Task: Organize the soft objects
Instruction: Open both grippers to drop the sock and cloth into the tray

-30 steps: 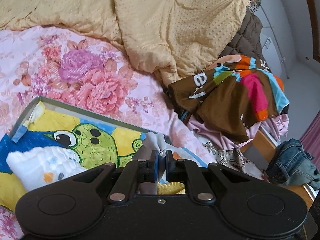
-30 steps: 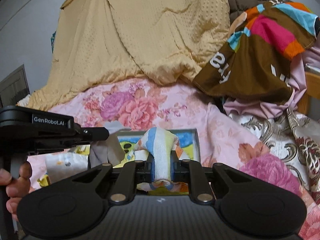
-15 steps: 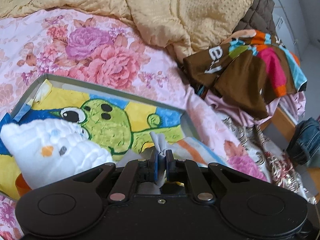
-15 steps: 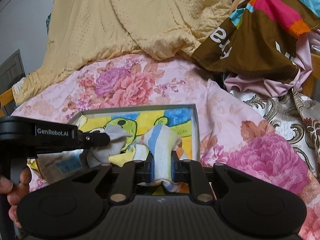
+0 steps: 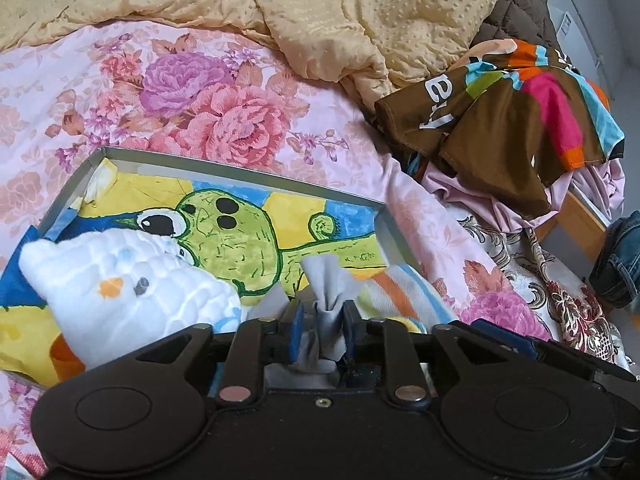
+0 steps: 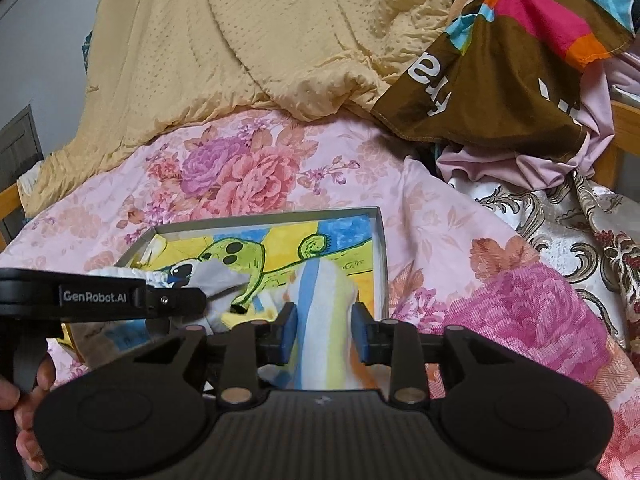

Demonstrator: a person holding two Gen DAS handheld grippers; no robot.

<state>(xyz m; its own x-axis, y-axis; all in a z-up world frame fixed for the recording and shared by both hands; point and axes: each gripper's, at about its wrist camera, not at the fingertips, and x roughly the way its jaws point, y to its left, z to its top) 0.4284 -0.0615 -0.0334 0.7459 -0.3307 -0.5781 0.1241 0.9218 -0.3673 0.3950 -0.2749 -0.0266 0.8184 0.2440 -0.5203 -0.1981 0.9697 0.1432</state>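
Observation:
A shallow grey box (image 5: 224, 166) with a green cartoon picture inside lies on the flowered bedsheet; it also shows in the right wrist view (image 6: 382, 248). My left gripper (image 5: 320, 330) is low over the box's near part, its jaws slightly parted around a grey cloth (image 5: 326, 280). A white quilted cloth (image 5: 128, 284) lies in the box at the left. My right gripper (image 6: 324, 334) stands open around a striped towel (image 6: 324, 304) that rests in the box at its right side. The left gripper and grey cloth (image 6: 220, 276) show in the right wrist view.
A yellow quilt (image 5: 340, 8) is heaped at the back. A brown multicoloured shirt (image 5: 508, 120) and pink clothes (image 6: 552, 160) pile at the right. Jeans (image 5: 620, 264) hang beyond the bed's wooden edge. A brocade cloth (image 6: 580, 232) lies at the right.
Both grippers have come down over the box with their cloths. The right jaws have opened off the striped towel. The left jaws have parted a little around the grey cloth.

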